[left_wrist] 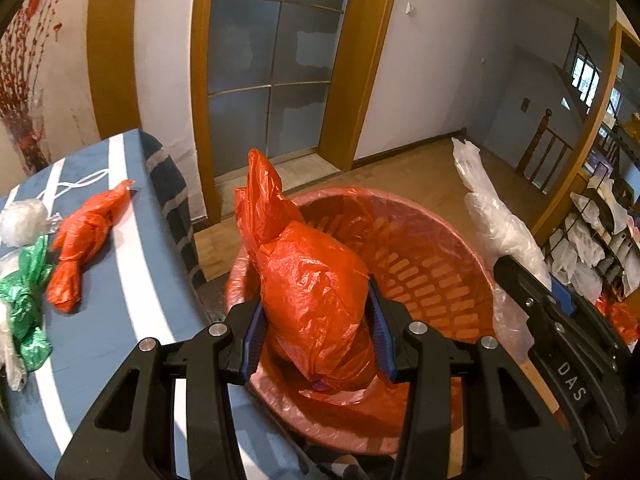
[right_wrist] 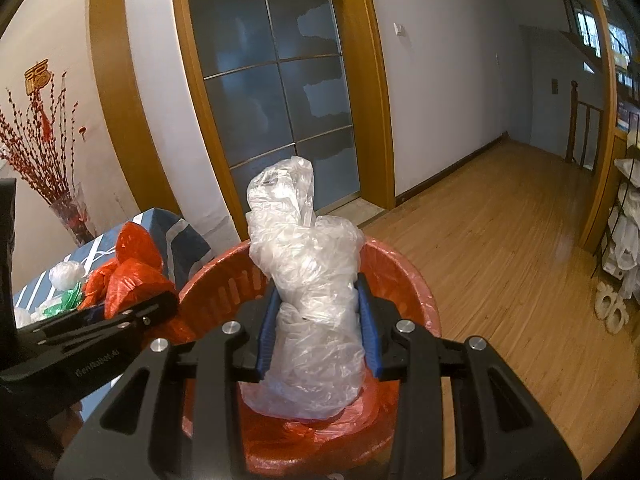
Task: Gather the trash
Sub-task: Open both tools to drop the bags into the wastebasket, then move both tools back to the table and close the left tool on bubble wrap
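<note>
The bin [left_wrist: 420, 264], a red slotted basket lined with a thin bag, fills the middle of both views, standing on the wood floor just beside the table [left_wrist: 120, 280] with its blue-and-white striped cloth at nine o'clock. Both loads sit above its mouth, so the step in hand looks like the drop.

The left gripper [left_wrist: 316, 320] has its blue pads pressed against a bulging red bag [left_wrist: 312, 280], whose twisted neck points to twelve o'clock. The right gripper [right_wrist: 316, 328] is clamped the same way on a crumpled clear bag [right_wrist: 304, 264], and shows in the left view at three o'clock, close beside the rim.

To do this well, I would bring each bundle lower into the basket before parting the pads; light plastic tends to drift or cling to rubber. Letting go one at a time should keep the two tools from knocking together over the small opening. Keep the liner's edge clear of the fingers so it is not dragged out.

Trash left on the table, at nine o'clock: another red bag [left_wrist: 86, 236], a green bag [left_wrist: 26, 300] and a clear wad [left_wrist: 24, 220].
</note>
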